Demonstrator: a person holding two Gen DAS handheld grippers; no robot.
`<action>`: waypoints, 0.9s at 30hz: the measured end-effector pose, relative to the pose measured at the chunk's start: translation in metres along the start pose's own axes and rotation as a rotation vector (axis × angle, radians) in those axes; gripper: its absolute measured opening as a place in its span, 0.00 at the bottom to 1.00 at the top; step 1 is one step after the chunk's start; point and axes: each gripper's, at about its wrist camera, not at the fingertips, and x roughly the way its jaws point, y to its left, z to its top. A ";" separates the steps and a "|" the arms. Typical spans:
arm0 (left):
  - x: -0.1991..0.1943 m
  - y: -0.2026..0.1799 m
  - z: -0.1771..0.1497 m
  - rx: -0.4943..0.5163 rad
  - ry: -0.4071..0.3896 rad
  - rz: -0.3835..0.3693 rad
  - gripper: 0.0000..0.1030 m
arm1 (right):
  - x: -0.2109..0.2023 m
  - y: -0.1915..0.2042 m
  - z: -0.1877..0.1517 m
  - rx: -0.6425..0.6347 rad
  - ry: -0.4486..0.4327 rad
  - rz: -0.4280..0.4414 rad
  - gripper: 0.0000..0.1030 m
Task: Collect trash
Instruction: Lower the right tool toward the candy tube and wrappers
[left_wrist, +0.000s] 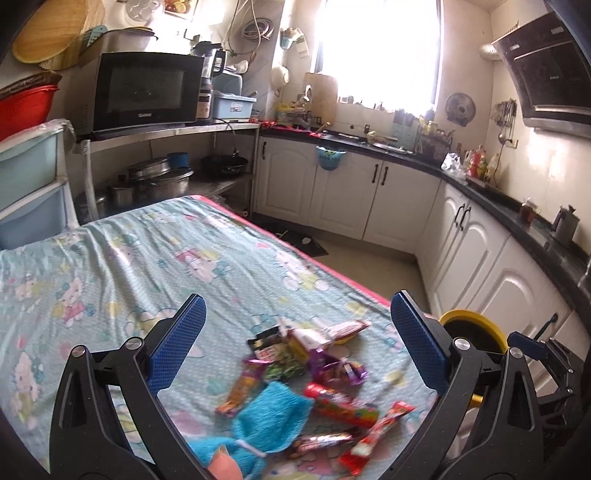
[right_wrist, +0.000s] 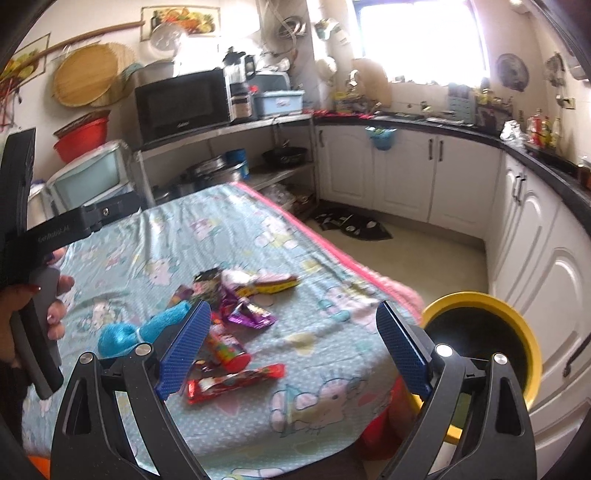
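Left tool (left_wrist: 298, 345): jaws spread wide, nothing between them; it hangs above the wrapper pile, not touching it.
Right tool (right_wrist: 293, 347): jaws also wide apart and empty, over the near end of the desk, with its left finger in front of the blue cloth's edge.
Desk (left_wrist: 122, 258): covered by a light blue cartoon-print cloth with a pink border along its right edge.
Trash (left_wrist: 317, 373): a loose cluster of snack wrappers on the near right part of the desk, purple, green and black packets at the far side, red ones nearer.
Red tube (right_wrist: 227, 349): lies on its side among the wrappers, just beside the right tool's left finger.
Red wrapper (right_wrist: 236, 378): long and flat, nearest the desk's front edge.
Blue cloth (right_wrist: 142, 328): a fuzzy bundle at the left of the pile, touching the wrappers.
Bin (right_wrist: 517, 317): yellow-rimmed, dark inside, standing on the floor just beside the desk's right corner, mouth open upward.
Hand (right_wrist: 35, 314): grips the handle of the left tool at the left edge of the right wrist view.
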 end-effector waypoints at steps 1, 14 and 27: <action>0.000 0.003 -0.001 -0.002 0.007 0.004 0.90 | 0.004 0.002 -0.001 -0.004 0.012 0.012 0.86; 0.008 0.035 -0.037 0.010 0.119 0.031 0.90 | 0.061 0.030 -0.016 -0.075 0.179 0.149 0.70; 0.017 0.045 -0.074 0.063 0.224 0.010 0.90 | 0.122 0.058 -0.028 -0.210 0.341 0.244 0.45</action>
